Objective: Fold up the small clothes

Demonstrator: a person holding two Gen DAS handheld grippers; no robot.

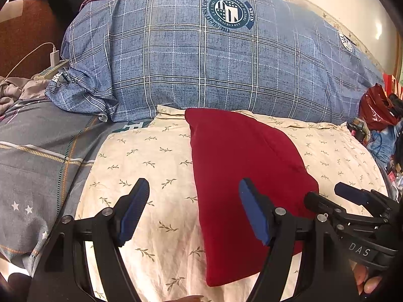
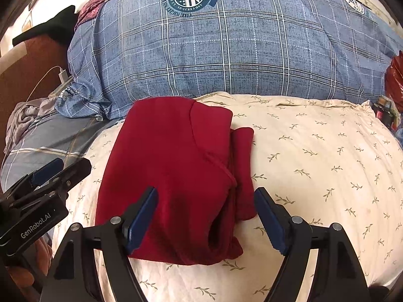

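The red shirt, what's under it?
The red shirt lies folded on a cream leaf-print sheet. Whatever the shirt covers, or holds inside its folds, is hidden.

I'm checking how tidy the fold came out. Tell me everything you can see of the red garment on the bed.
The red garment is a plain dark red, soft knit-looking cloth, folded into a rough rectangle and lying flat on the cream leaf-print sheet. A curved seam crosses its top layer, and a narrower folded strip sticks out along its right edge. Its far end lies close to the blue plaid pillow. No gripper pad presses on it.
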